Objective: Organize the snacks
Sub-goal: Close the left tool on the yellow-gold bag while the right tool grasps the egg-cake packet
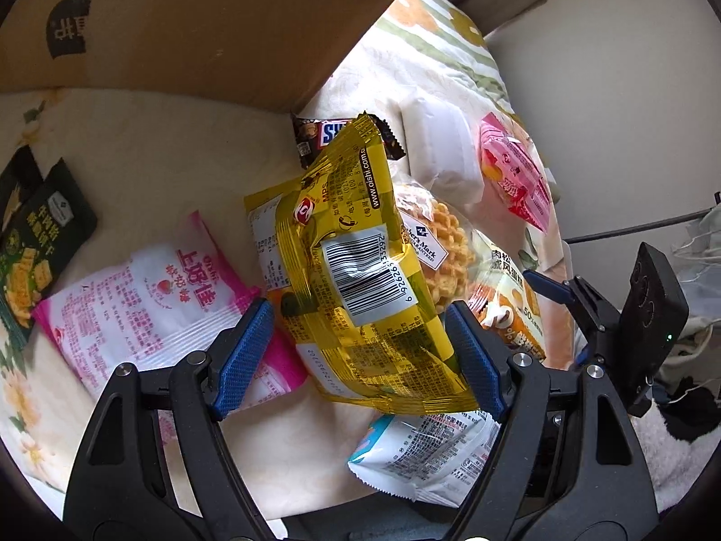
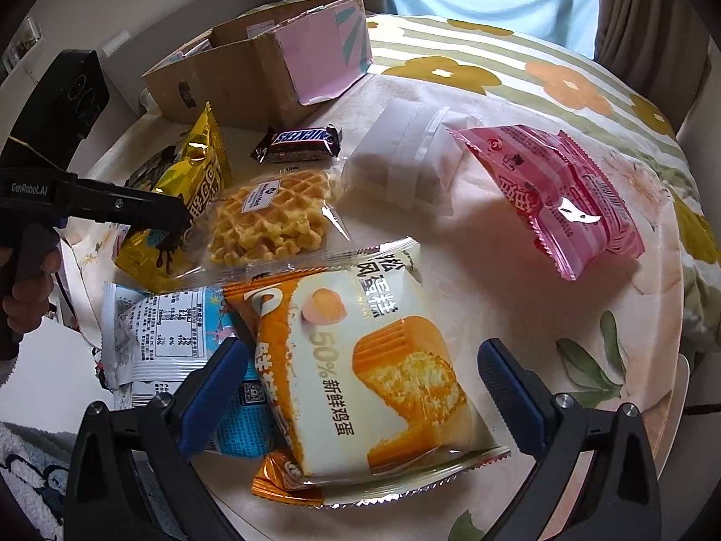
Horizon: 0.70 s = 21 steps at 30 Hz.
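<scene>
Left gripper point(image 1: 360, 342) jaws pinching crinkly yellow foil snack bag point(image 1: 360, 270), lifted mid-frame | right gripper point(image 2: 360, 396) jaws wide, straddling orange-and-white cake packet point(image 2: 374, 374) on tabletop | brown cardboard box point(image 1: 180, 31) upper left: carry bag over rim, release low.

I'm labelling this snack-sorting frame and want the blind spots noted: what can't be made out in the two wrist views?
- Cardboard box contents: right wrist view sees only walls; left wrist view only its outside.
- Yellow snack bag front: left wrist view shows just the barcode back, and whether the left gripper actually pinches it is unclear.
- Blue-and-white packet name: covered by the orange cake pack and a right gripper finger.
</scene>
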Available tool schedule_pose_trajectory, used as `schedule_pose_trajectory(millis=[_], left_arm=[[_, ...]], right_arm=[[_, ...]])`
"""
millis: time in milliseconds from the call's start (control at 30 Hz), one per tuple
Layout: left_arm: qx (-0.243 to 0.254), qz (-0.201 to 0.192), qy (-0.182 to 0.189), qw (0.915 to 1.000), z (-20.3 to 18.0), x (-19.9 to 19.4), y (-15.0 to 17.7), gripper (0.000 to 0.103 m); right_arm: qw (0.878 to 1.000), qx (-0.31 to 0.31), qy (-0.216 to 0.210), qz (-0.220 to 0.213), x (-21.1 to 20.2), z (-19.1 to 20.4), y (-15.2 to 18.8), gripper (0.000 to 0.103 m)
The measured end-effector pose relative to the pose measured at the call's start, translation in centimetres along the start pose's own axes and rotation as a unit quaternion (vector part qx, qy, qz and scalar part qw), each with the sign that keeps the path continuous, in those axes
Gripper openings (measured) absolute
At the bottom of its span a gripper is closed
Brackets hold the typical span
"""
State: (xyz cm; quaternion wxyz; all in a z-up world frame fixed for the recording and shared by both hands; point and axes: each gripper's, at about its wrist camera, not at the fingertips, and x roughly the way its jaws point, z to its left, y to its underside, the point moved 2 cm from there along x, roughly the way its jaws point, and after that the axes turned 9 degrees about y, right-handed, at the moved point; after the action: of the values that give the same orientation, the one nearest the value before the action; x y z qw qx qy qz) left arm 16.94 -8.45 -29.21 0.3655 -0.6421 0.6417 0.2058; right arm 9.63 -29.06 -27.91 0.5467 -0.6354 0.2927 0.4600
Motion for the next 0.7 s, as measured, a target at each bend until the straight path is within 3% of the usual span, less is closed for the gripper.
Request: schedule_pose_trajectory(millis=[567,700], left_arm=[[-0.032,0.011,0.024,0.9991,0.9,2.0,0.0,0.082],[-0.022,0.008,0.007,0.9997,0.6,2.2,0.2,0.080]], right_arm=[[0.999,-0.004,-0.030,0.018,1.4,-0.8,0.1,0.101],[0.998,0.006,-0.060,0.023,1.8,-0.9,0.1,0.085]])
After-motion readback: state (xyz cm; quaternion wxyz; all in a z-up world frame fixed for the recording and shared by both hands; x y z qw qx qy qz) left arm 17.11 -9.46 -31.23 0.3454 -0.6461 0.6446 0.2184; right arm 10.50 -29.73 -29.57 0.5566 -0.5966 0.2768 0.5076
